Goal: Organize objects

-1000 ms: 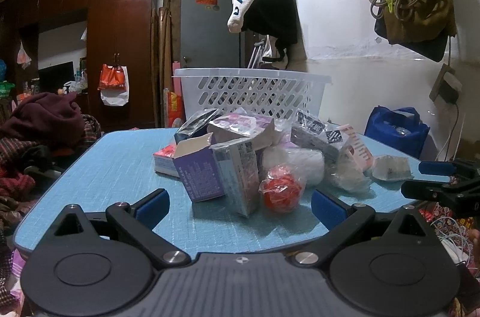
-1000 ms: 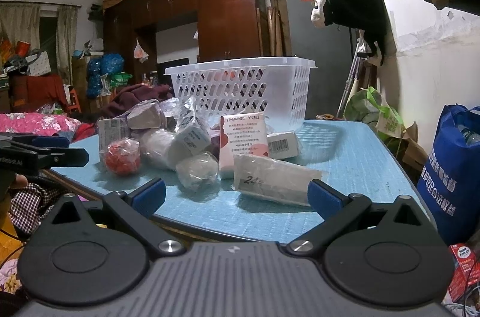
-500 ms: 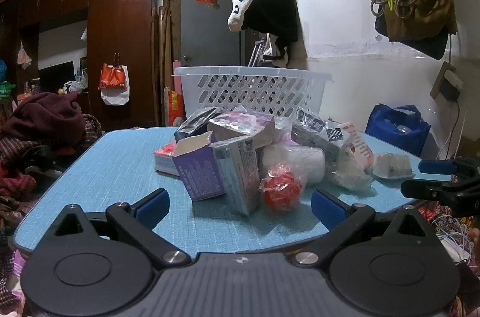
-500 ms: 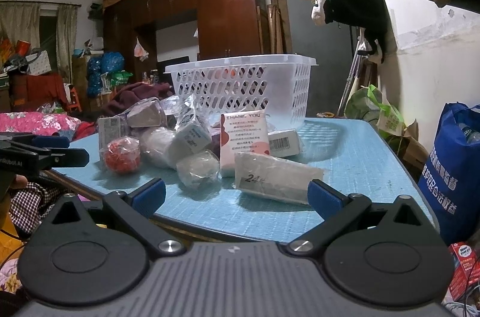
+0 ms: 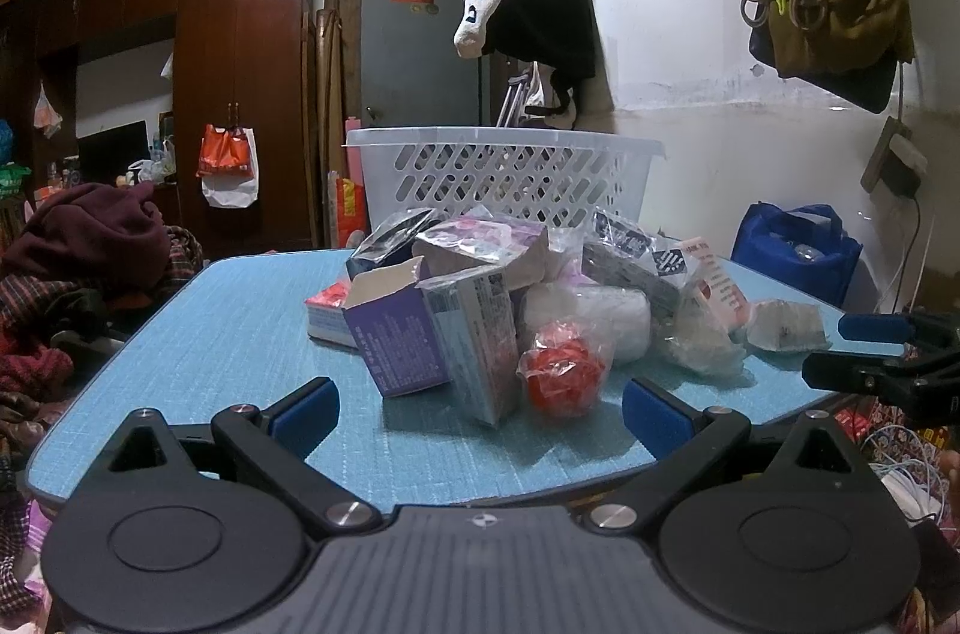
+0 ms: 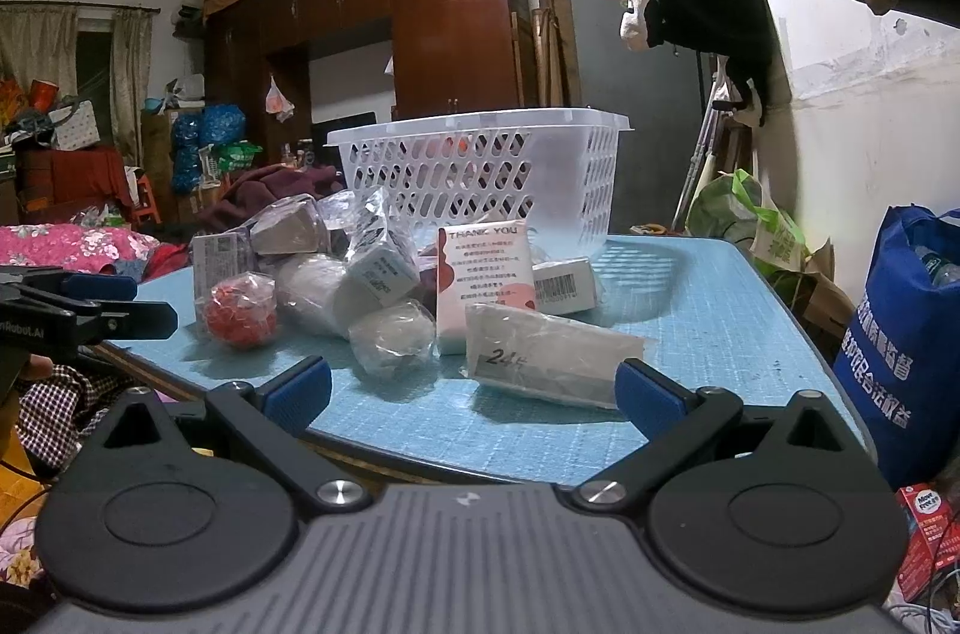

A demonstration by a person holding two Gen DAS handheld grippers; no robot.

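A heap of packaged items lies on the blue table (image 5: 228,334), in front of a white plastic basket (image 5: 504,178). In the left wrist view the nearest are a purple box (image 5: 396,334), a pale box (image 5: 480,340) and a bagged red ball (image 5: 561,370). My left gripper (image 5: 477,415) is open and empty, just short of them. In the right wrist view a clear packet marked 24 (image 6: 546,358) and a bagged grey lump (image 6: 390,340) lie nearest. My right gripper (image 6: 474,394) is open and empty at the table's edge, before the packet. The basket (image 6: 480,172) stands behind the heap.
A blue bag (image 6: 906,352) stands on the floor right of the table. Clothes hang on the white wall (image 5: 690,64). A dark wardrobe (image 5: 240,94) and piles of clothing (image 5: 90,238) fill the room's left. The other gripper shows at the right edge (image 5: 888,364).
Both views have crept slightly closer to the heap. Both grippers stay open and nothing on the table has moved.
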